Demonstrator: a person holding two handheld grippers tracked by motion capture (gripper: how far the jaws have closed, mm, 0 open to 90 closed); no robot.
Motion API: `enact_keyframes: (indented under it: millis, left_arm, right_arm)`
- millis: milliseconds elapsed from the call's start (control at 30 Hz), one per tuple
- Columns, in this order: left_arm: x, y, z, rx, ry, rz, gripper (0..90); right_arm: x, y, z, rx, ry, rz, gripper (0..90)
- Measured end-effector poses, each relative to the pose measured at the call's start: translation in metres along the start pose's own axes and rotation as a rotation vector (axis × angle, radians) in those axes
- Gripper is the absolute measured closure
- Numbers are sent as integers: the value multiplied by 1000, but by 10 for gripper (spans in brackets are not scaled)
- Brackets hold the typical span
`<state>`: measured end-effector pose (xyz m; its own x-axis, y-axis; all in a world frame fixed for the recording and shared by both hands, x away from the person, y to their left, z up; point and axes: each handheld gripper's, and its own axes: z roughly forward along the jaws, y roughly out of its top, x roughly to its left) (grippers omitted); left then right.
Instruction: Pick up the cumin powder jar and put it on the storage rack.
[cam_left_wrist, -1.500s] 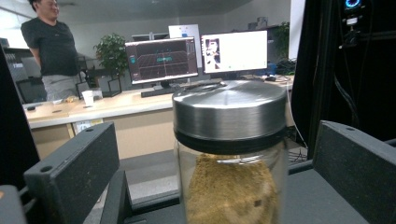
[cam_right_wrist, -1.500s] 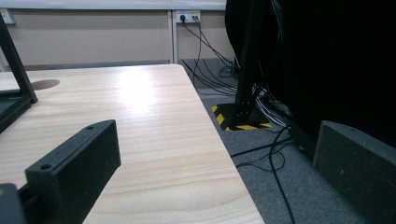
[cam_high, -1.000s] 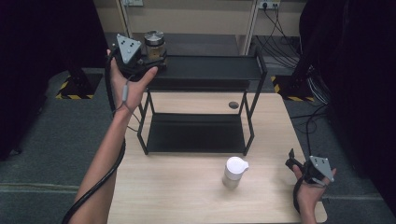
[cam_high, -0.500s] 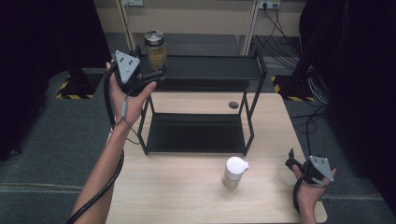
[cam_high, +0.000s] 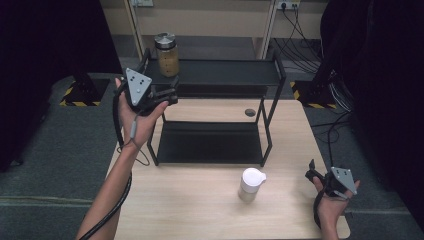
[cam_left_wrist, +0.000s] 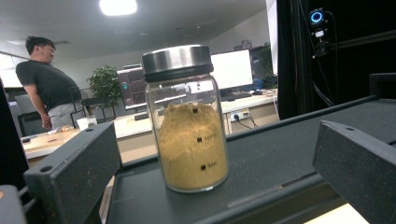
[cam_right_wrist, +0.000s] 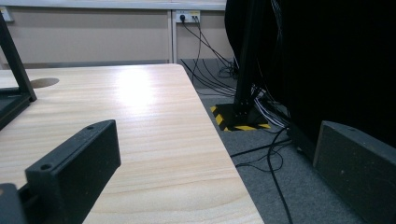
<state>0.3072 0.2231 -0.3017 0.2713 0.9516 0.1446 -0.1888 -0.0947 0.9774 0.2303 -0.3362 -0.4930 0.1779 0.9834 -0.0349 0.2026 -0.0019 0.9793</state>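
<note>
1. The left gripper (cam_high: 167, 96) is held at about 10 o'clock over the table (cam_high: 200, 210), just in front of the black shelf rack (cam_high: 270, 75); its jaws are spread apart and nothing is gripped between them.
2. The glass jar (cam_high: 165, 54) of yellow powder is seen upright at 11 o'clock on the rack's top shelf, beyond the left gripper's jaws and untouched.
3. A white lidded cup (cam_high: 250, 183) is set at 6 o'clock on the table.
4. The right gripper (cam_high: 315, 176) is held at 4 o'clock at the table's edge, its jaws parted and nothing gripped.

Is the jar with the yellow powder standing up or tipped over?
Standing up. The jar sits flat on the top shelf, metal lid on top.
</note>
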Motion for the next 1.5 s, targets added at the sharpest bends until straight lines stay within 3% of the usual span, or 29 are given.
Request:
enact_keyframes:
  millis: [1167, 1500]
  left_arm:
    - [-11, -59, -27, 37, -12, -37, 0]
    - [-17, -74, -36, 43, -16, -28, 0]
  right_arm:
    - [1, -1, 0, -3, -3, -15, 7]
    - [1, -1, 0, -3, -3, -16, 7]
